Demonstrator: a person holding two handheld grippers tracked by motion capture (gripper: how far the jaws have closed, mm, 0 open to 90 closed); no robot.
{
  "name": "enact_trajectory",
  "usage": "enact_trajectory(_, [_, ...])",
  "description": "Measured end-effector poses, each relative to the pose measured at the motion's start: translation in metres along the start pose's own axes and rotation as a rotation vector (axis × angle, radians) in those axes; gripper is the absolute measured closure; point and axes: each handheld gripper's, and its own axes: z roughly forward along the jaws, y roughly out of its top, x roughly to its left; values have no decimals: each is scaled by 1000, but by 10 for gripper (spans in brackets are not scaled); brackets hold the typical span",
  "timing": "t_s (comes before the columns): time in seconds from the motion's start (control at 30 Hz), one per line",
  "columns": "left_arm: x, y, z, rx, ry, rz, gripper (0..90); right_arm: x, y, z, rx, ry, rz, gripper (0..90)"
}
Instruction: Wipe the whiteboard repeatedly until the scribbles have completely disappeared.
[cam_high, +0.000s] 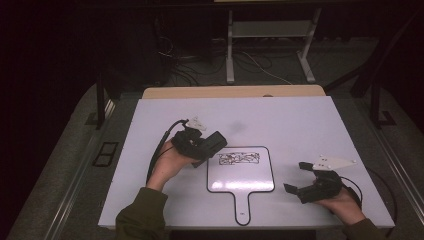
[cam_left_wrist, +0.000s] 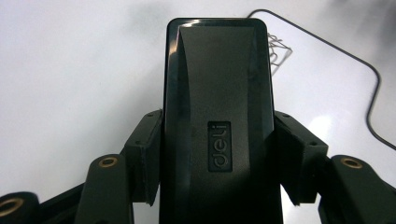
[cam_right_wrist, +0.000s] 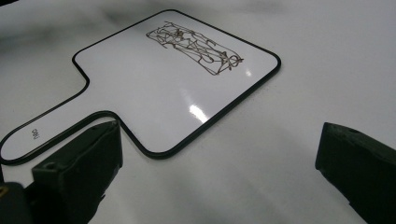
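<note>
— How far along does this look?

— Early, I'd judge. The white table (cam_high: 300, 125) carries a handled whiteboard (cam_high: 240, 175), and its brown scribble (cam_right_wrist: 194, 46) is whole: nothing wiped yet. The left gripper (cam_high: 200, 145) is clenched on a black Deli eraser (cam_left_wrist: 217, 126), held just left of the board, the scribble just beyond the eraser's tip.

— And the other one?

— The right gripper (cam_high: 307, 182) is released, jaws wide, right of the board and grasping nothing; the handle lies by its left jaw.

— Anything unclear?

— The eraser's wiping face is hidden, and I can't tell whether it touches the table.
</note>
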Motion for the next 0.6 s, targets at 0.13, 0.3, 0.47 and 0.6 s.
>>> enact_trajectory(0.13, [3, 8, 7, 1, 4, 4, 394, 0, 0, 0, -1, 0, 0, 0])
enact_trajectory(0.3, [2, 16, 21, 12, 5, 9, 394, 0, 0, 0, 0, -2, 2, 0])
enact_trajectory(0.47, [1, 17, 35, 36, 22, 23, 394, 0, 0, -1, -1, -3, 2, 0])
enact_trajectory(0.6, [5, 16, 44, 51, 33, 17, 394, 0, 0, -1, -2, -3, 1, 0])
